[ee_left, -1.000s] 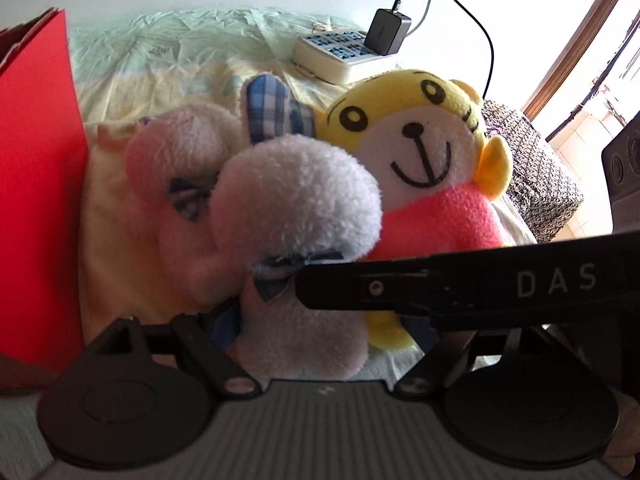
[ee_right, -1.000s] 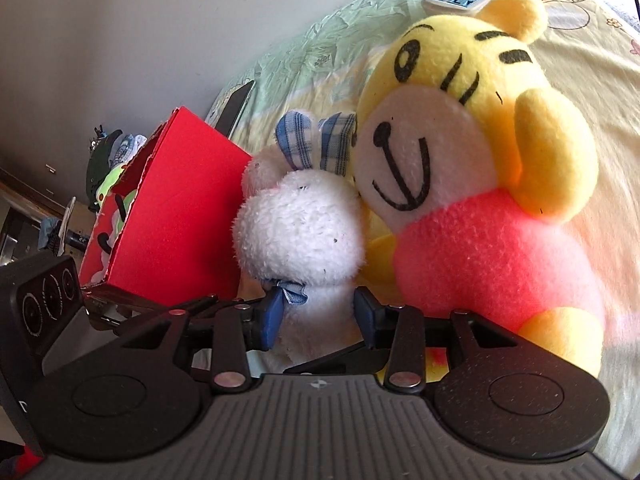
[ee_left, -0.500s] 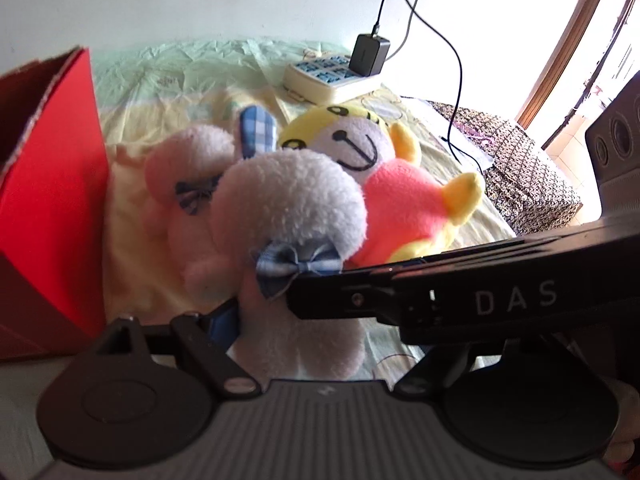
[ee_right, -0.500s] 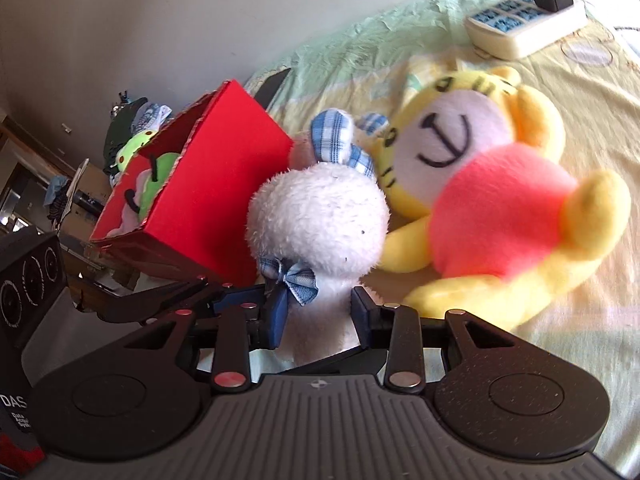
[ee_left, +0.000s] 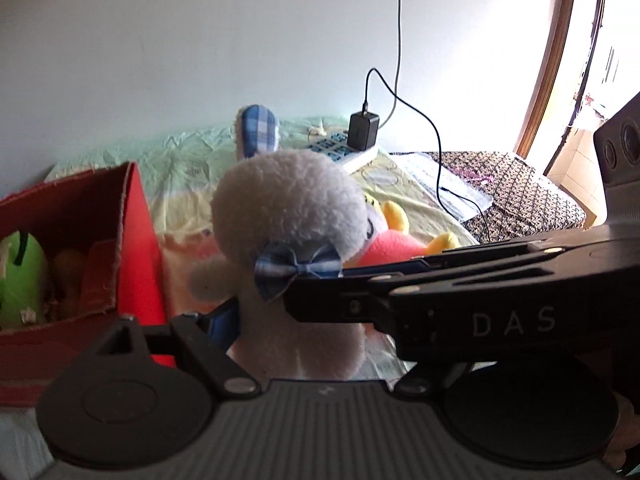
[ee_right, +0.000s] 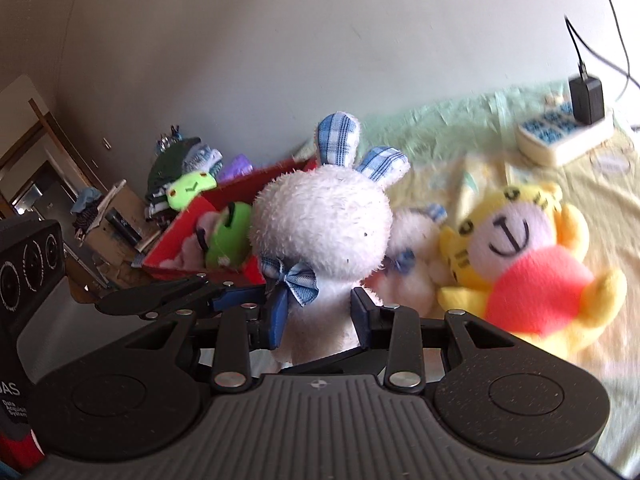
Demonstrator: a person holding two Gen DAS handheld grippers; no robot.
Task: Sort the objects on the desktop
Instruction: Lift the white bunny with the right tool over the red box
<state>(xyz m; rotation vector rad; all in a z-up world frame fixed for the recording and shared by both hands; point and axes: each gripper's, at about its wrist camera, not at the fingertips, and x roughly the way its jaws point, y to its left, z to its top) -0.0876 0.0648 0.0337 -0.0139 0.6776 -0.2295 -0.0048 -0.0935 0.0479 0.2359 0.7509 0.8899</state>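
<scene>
While both tools (ee_right: 316, 320) (ee_left: 296, 320) grip the white rabbit (ee_right: 324, 232) just right of the red box (ee_left: 132, 240) | box holds green toy (ee_right: 228, 236) | tiger (ee_right: 520, 264), small rabbit (ee_right: 412, 264) remain right of box

Daylight floods in right of the black wall charger (ee_left: 363, 131), blowing out that side. The fluffy white plush rabbit (ee_left: 288, 216) is backlit; the yellow tiger plush (ee_right: 524, 256) smears; edges bow.
</scene>
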